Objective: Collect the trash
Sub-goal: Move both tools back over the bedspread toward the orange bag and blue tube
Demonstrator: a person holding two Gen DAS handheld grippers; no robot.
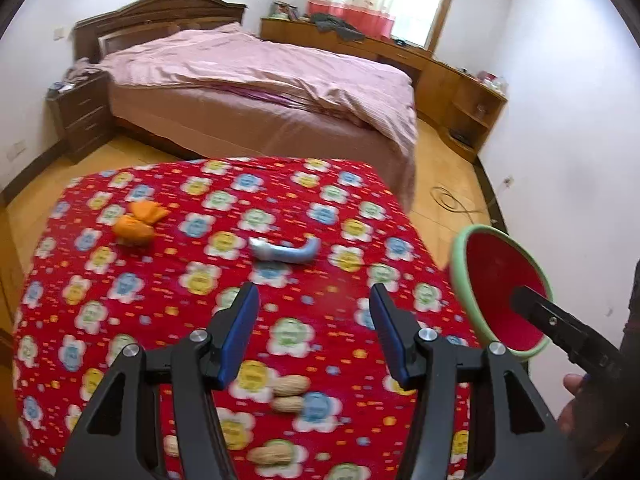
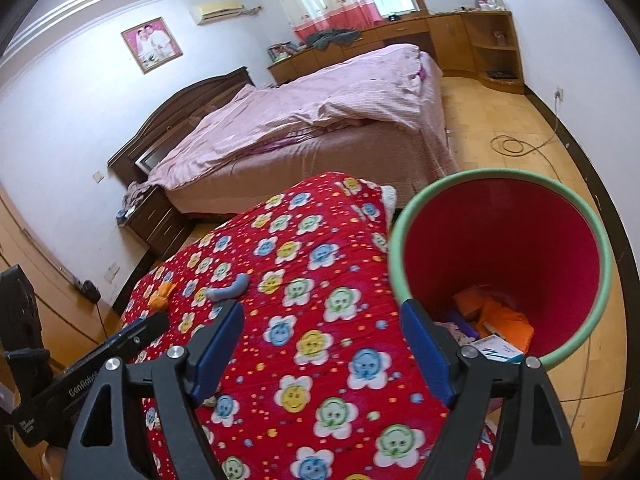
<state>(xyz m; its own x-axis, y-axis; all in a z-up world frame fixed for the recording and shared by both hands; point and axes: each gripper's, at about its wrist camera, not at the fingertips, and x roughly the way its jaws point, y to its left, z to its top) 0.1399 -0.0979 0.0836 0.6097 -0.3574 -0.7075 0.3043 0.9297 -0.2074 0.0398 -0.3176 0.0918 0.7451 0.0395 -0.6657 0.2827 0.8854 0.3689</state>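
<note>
Both hand-held grippers empty: left hand-held gripper (image 1: 314, 304) half open, right hand-held gripper (image 2: 324, 322) wide beside the bin (image 2: 600, 256). Orange wrapper (image 1: 135, 227) and blue scrap (image 1: 283, 251) lie mid-table (image 1: 340, 216); peanuts (image 1: 289, 392) nearest. Approach low, straddling one piece.

Four peanuts (image 1: 291, 386), one orange wrapper (image 1: 138, 224), one blue wrapper (image 1: 282, 251), one bin (image 2: 500, 256).

The left tongs (image 1: 314, 298) tilt downward with both blue pads (image 1: 240, 332) well apart and nothing between them. The right tongs (image 2: 322, 320) also point down at a slant, jaws spread wide with nothing gripped, their pads (image 2: 426, 348) clear of any contact. In the left wrist view, the right tongs' black body reaches in from the right edge, with a person's fingers (image 1: 572, 400) behind it.
</note>
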